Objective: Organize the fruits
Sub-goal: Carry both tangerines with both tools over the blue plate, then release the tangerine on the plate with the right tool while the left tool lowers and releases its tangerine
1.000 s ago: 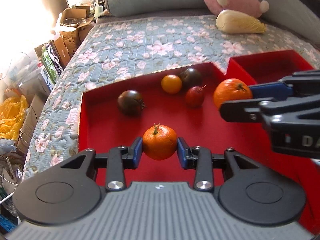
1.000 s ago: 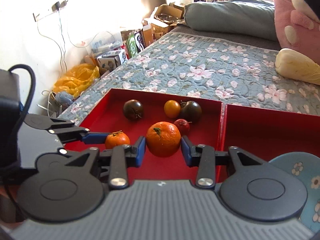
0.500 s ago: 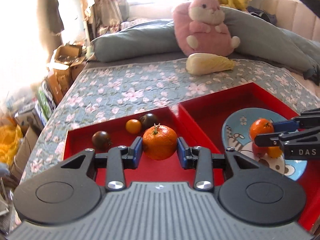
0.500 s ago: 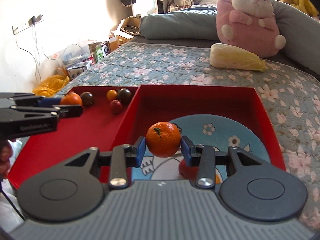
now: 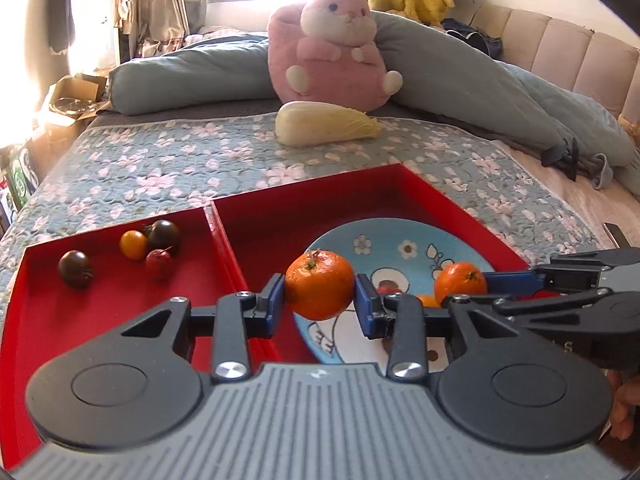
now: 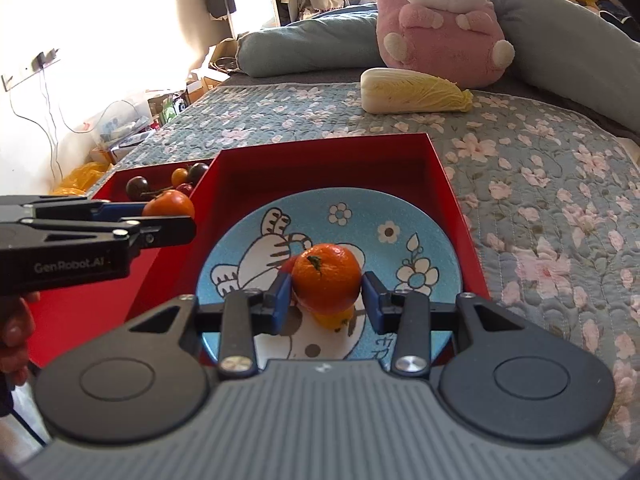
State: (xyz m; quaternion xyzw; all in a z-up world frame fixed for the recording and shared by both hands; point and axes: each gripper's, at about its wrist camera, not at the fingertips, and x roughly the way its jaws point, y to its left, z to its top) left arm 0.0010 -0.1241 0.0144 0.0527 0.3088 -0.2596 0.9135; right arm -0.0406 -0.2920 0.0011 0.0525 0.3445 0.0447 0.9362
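Note:
My left gripper (image 5: pixel 320 300) is shut on an orange mandarin (image 5: pixel 319 285), held above the divider between the two red trays, at the left edge of the blue plate (image 5: pixel 404 248). My right gripper (image 6: pixel 326 298) is shut on a second mandarin (image 6: pixel 326 276) low over the plate (image 6: pixel 420 240), just above a red and a yellow fruit lying there. The left red tray (image 5: pixel 104 312) holds two dark tomatoes, a yellow one (image 5: pixel 133 245) and a red one (image 5: pixel 158 264). The right gripper also shows in the left wrist view (image 5: pixel 472 292).
The two red trays sit on a floral quilt (image 5: pixel 180 160). A napa cabbage (image 5: pixel 326 124) and a pink plush toy (image 5: pixel 332 40) lie behind them, with grey pillows. Boxes and clutter stand off the bed's left side (image 6: pixel 120 132).
Both grippers carried their mandarins rightward from the left tray. The right one has come down over the plate; the left one now reaches the divider at the plate's edge.

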